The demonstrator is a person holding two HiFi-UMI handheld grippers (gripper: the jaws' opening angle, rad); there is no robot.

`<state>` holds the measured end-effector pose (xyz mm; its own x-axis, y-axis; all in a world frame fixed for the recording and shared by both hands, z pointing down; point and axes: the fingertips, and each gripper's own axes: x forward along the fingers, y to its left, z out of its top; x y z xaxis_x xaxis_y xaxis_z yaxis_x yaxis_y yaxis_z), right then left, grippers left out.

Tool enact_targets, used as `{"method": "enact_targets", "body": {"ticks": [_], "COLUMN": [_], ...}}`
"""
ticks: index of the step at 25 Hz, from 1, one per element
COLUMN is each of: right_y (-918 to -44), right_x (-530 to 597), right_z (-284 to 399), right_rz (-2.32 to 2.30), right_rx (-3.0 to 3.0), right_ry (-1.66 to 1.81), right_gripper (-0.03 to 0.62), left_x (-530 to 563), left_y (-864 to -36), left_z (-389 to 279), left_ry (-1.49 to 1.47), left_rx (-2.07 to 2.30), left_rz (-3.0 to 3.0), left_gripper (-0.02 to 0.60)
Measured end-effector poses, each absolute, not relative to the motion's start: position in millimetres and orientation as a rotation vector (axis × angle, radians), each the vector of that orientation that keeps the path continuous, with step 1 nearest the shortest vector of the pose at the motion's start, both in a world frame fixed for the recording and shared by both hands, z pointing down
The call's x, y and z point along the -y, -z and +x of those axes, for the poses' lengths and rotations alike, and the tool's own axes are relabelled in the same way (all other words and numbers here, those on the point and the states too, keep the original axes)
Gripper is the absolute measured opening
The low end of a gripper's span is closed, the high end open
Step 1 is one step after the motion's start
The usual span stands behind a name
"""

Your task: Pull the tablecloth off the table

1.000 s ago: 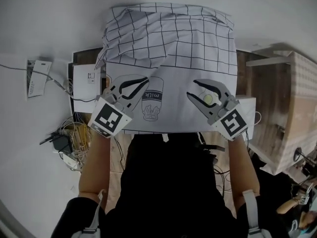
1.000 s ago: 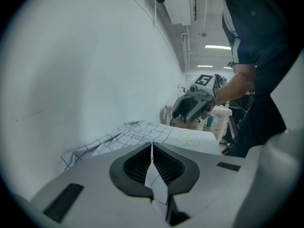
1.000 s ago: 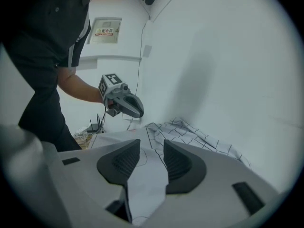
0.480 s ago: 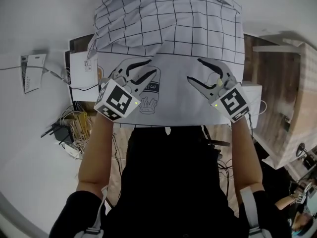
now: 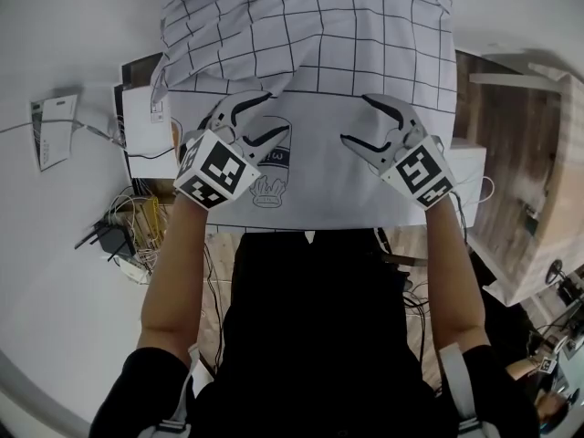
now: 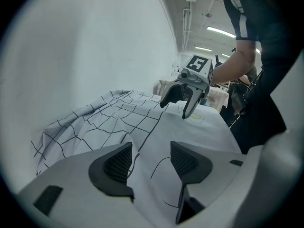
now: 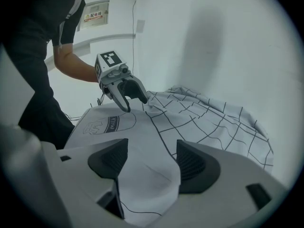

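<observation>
The tablecloth [image 5: 310, 35], white with a black grid, lies bunched over the far half of the table; its near half is turned plain side up and bears a milk-bottle drawing [image 5: 274, 167]. My left gripper [image 5: 276, 117] stands open just over that plain part, beside the bottle drawing. My right gripper [image 5: 356, 119] stands open over the plain part to the right. Both pairs of jaws have just been opening. In the left gripper view a low ridge of cloth [image 6: 147, 146] runs between the pads [image 6: 116, 163] without being pinched. In the right gripper view a fold [image 7: 152, 175] lies loose between the pads [image 7: 190, 163].
Dark wooden table [image 5: 137, 67] shows at the cloth's left, and a wooden top [image 5: 474, 99] at its right. White boxes [image 5: 146, 135] [image 5: 470, 167] flank the cloth. Cables [image 5: 128, 231] and a paper [image 5: 50, 130] lie on the floor at left. A wooden shelf [image 5: 547, 153] stands at right.
Both grippers have sunk toward the cloth and moved a little away from me. Their jaws have opened wider. The cloth lies where it was.
</observation>
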<state>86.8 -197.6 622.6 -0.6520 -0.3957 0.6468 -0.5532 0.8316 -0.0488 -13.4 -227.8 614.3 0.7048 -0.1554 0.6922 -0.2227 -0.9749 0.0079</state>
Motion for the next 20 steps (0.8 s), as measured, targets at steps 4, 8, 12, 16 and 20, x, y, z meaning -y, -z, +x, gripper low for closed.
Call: {"method": "enact_targets", "body": {"ticks": [4,8,12,16,20], "right_y": [-642.7,-658.1,-666.2,-672.7,-672.2], "right_x": [195.3,195.0,196.6,198.1,198.3], "right_z": [92.9,98.4,99.6,100.8,99.9], "right_rz": [0.677,0.668,0.661,0.65,0.644], "right_rx": [2.297,2.25,2.226,2.214,2.223], "right_ry": [-0.344,-0.367,-0.375,-0.381,-0.386], "right_gripper": [0.304,0.304,0.304,0.304,0.304], "left_x": [227.2,225.3,228.5,232.0,232.7], "left_y": [-632.9,-651.1,-661.5,-666.8,-668.5], "left_z": [-17.4,-22.0,-24.1,-23.6,-23.7], "left_ry": [-1.193,-1.28,-1.32,-1.324,-1.325], "left_rx": [0.296,0.266,0.274,0.257,0.25], "left_rz": [2.767,2.74,2.722,2.707,2.697], "left_gripper": [0.269,0.285,0.285,0.285,0.285]}}
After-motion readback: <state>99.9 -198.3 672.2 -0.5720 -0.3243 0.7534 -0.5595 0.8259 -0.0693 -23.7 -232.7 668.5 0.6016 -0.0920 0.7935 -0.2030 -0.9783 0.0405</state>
